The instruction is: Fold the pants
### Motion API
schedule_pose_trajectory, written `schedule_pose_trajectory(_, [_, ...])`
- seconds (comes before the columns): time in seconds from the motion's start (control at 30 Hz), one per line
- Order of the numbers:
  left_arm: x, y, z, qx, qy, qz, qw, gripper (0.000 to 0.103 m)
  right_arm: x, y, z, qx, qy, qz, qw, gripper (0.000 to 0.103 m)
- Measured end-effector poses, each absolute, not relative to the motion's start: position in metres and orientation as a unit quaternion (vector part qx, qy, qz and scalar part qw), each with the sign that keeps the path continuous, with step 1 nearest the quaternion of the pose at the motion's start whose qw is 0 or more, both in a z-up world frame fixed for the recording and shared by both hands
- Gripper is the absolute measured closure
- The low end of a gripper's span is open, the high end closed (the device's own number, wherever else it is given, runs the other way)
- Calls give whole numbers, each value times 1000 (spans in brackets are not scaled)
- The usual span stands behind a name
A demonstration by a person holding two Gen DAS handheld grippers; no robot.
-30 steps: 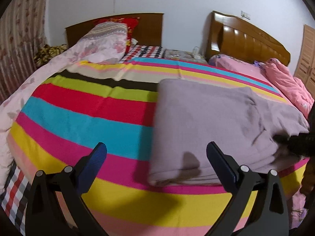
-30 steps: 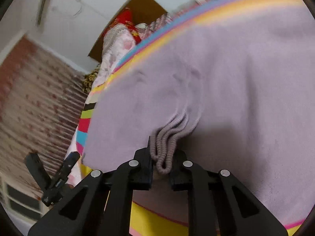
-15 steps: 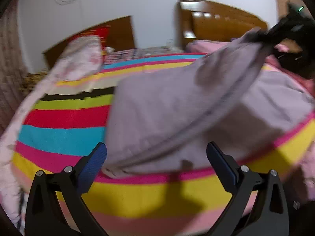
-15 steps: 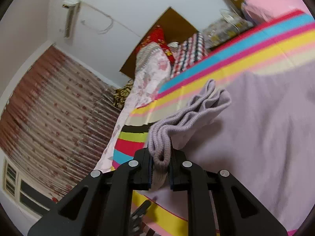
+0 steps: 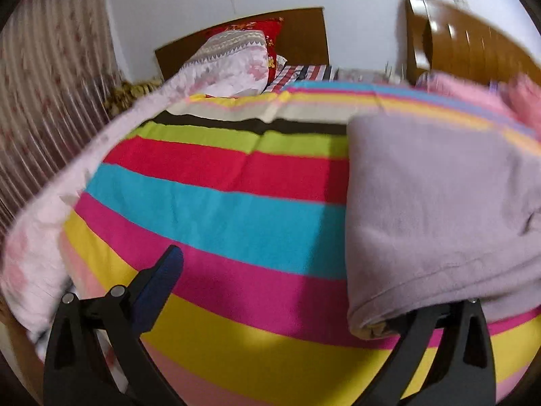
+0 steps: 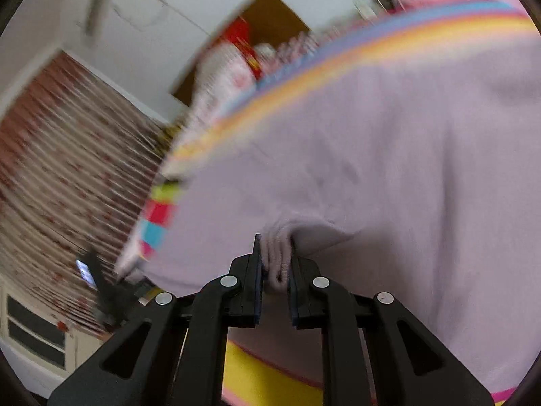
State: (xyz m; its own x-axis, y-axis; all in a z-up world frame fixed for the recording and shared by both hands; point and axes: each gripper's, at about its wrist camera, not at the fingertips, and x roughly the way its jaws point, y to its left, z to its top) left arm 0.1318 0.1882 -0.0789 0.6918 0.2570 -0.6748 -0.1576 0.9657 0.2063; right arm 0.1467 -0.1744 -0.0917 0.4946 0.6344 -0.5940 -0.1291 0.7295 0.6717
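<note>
The lilac pants (image 5: 436, 199) lie folded on the striped blanket at the right of the left wrist view, their near edge draped over my left gripper's right finger. My left gripper (image 5: 287, 291) is open and holds nothing; its left finger (image 5: 159, 287) stands over the blanket. In the right wrist view the pants (image 6: 389, 155) fill most of the frame. My right gripper (image 6: 275, 267) is shut on the ribbed waistband (image 6: 277, 253) of the pants, low over the fabric. The left gripper (image 6: 101, 291) shows blurred at the lower left there.
A bright striped blanket (image 5: 219, 209) covers the bed. Pale pink bedding (image 5: 44, 237) runs along its left side. Pillows (image 5: 233, 57) lie by a wooden headboard (image 5: 304, 30). A second headboard (image 5: 473, 47) and pink bedding (image 5: 480, 91) are at the right. A curtain (image 5: 44, 94) hangs on the left.
My right gripper has brought the lifted waistband back down over the pants, so the fabric lies flat again. My left gripper has swung left; the pants edge now covers its right finger.
</note>
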Motion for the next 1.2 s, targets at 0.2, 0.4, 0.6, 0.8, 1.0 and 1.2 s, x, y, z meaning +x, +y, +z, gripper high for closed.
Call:
schedule_pose_trajectory(0.2, [131,195,-80,43,382,106,917,1,139,-175,-72,262,421,236,836,91])
schedule_pose_trajectory(0.4, [130,187,-78,91,388,99,912,2,137,-171,-91,244,444,216,835,91])
schedule_pose_trajectory(0.6, [105,168,-70,213,364,69,904,2,132,-178,-92,258,449,209,829,89])
schedule_pose_trajectory(0.8, [64,166,-38,241,341,0,909,2,114,-186,-67,208,443,161,857,76])
schedule_pose_trajectory(1.0, [103,162,14,55,321,-93,941,2,117,-150,-27,87,360,175,913,76])
schedule_pose_trajectory(1.2, [181,122,-42,30,441,-80,894,2,129,-106,-59,6,431,201,880,75])
